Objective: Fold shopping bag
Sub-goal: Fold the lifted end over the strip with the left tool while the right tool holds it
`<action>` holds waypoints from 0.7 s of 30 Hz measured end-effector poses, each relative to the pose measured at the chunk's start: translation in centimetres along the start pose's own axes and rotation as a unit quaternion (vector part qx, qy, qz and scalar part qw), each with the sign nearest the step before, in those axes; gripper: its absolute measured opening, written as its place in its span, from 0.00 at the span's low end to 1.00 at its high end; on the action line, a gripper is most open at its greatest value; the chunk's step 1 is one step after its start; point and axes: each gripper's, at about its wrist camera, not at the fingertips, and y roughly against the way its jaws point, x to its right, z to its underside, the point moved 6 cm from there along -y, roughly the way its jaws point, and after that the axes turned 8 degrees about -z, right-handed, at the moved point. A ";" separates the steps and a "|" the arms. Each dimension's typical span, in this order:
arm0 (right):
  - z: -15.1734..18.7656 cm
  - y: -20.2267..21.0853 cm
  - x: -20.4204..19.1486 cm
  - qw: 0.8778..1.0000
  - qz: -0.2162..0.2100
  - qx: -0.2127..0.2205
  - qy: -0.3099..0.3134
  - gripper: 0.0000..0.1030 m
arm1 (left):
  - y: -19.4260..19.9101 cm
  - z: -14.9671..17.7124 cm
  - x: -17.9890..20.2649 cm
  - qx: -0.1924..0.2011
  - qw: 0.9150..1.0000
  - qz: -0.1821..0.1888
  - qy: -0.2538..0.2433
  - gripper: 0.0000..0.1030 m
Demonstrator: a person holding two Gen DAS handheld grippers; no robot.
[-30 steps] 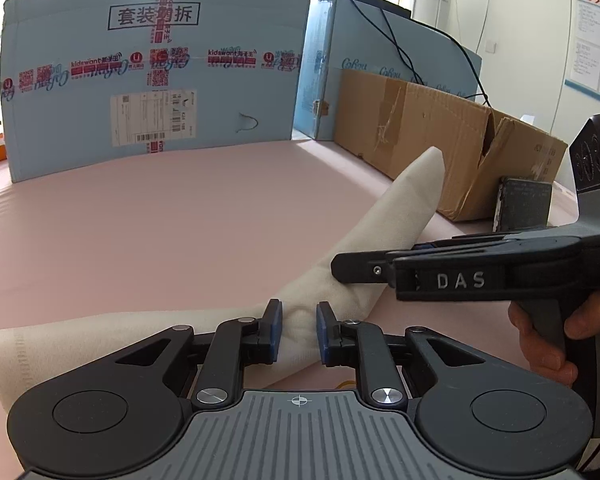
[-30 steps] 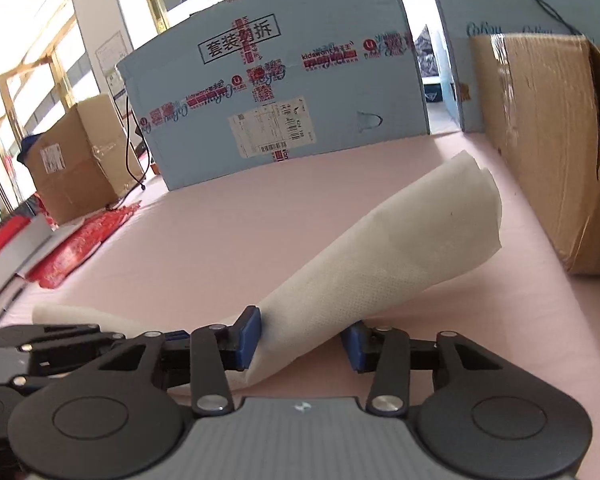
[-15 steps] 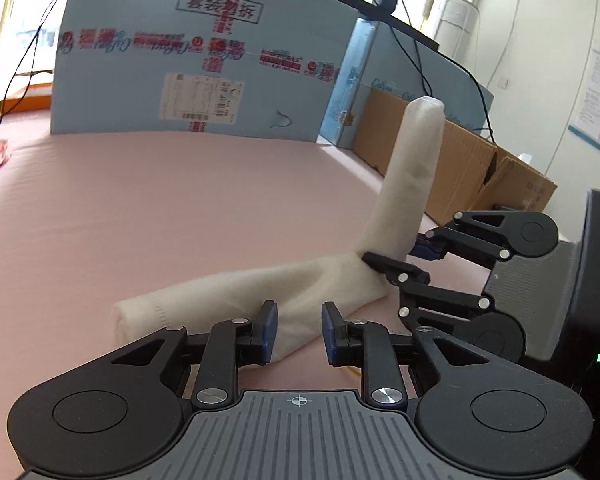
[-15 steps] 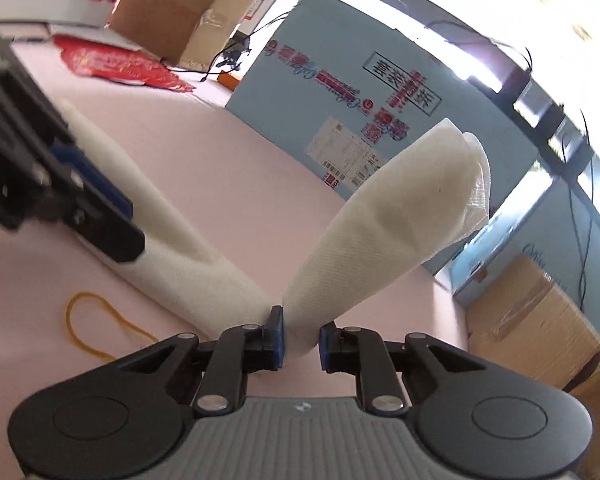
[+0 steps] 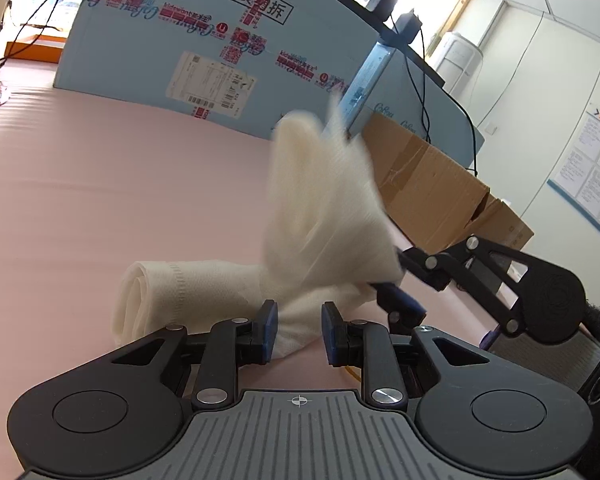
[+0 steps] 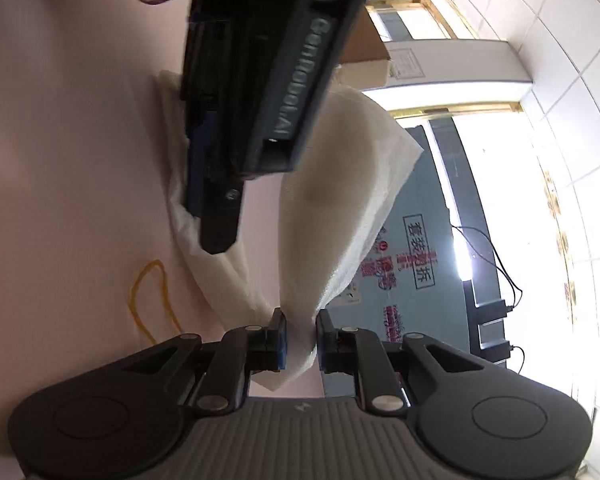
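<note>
The rolled white shopping bag (image 5: 204, 292) is bent on the pink table (image 5: 100, 200): one half lies flat, the other is raised upward. It is pinched by the left gripper (image 5: 296, 330) and right gripper (image 6: 300, 338).

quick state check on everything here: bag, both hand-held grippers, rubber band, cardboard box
shopping bag: rolled into a tube, bent double, one half on the table, the other lifted
left hand-held gripper: shut on the lying half
right hand-held gripper: shut on the bag at the bend
rubber band: loose on the table
cardboard box: flap open
</note>
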 end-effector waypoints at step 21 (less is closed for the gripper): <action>-0.6 0.8 -0.5 0.993 -0.065 0.045 0.083 0.21 | 2.5 -1.6 -2.5 0.051 0.993 -0.028 0.103 0.35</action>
